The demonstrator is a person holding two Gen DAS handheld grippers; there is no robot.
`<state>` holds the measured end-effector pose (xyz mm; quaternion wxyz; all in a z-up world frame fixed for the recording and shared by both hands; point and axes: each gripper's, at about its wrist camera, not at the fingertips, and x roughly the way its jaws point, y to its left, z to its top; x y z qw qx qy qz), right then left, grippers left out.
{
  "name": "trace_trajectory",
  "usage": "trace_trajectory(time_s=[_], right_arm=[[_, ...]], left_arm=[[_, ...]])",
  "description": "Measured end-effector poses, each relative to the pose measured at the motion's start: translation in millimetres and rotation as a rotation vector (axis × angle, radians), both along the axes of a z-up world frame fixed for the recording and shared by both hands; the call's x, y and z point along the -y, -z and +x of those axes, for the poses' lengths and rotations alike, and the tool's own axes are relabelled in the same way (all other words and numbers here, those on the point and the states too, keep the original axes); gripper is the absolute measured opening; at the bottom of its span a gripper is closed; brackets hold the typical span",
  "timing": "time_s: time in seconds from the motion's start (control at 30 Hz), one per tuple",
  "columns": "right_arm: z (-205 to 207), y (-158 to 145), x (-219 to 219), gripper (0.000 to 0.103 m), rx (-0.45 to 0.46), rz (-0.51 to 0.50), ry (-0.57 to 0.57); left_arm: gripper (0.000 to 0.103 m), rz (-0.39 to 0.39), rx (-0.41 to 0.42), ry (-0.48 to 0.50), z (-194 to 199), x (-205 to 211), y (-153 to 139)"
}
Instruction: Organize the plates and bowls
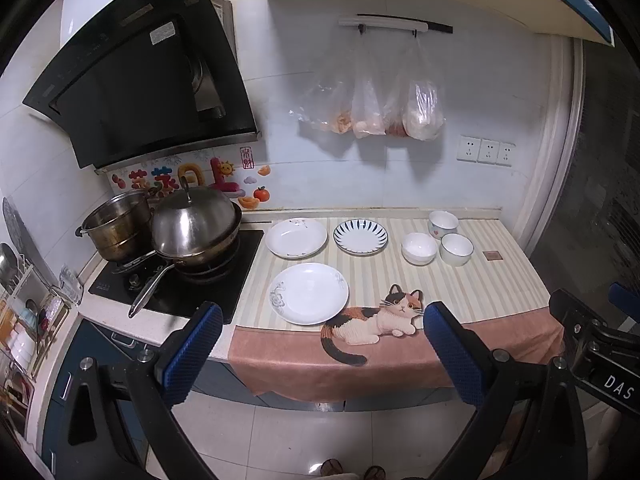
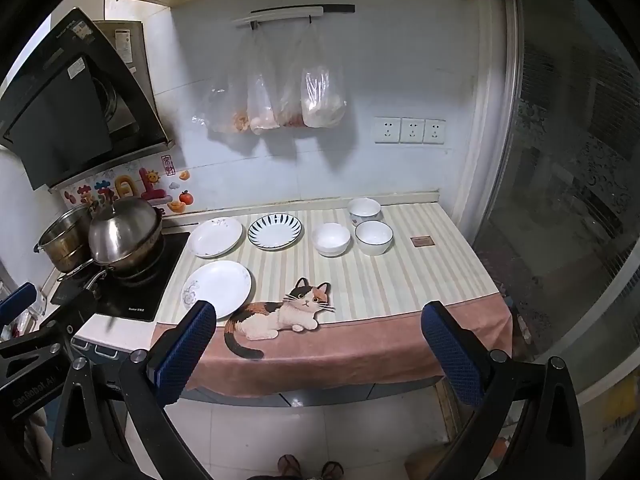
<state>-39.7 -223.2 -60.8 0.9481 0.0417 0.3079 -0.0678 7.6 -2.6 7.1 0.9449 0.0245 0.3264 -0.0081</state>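
Location: domestic kitchen.
Indicators: range hood (image 1: 140, 64) above a hob (image 1: 176, 280) carrying pots, tiled wall, wall sockets (image 1: 486, 151), dishes on the counter (image 1: 460, 280).

3 plates (image 1: 308, 293) left, 3 bowls (image 1: 419, 248) right, upright, unstacked.

Three plates (image 1: 308, 293) sit on the counter mat (image 1: 460, 292), and three bowls (image 1: 456, 249). Two pots (image 1: 196, 228) stand on the stove (image 1: 224, 280). Three sockets (image 1: 488, 151) are on the wall.
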Motion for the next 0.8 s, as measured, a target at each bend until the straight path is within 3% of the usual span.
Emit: trace_trajectory(time_s=[0.8], right_arm=[[6.3,0.7,1.3,0.103,-0.009,-0.003,-0.003]], left_arm=[[0.103,-0.004,-0.007,-0.015,4.1,-7.3,8.4]])
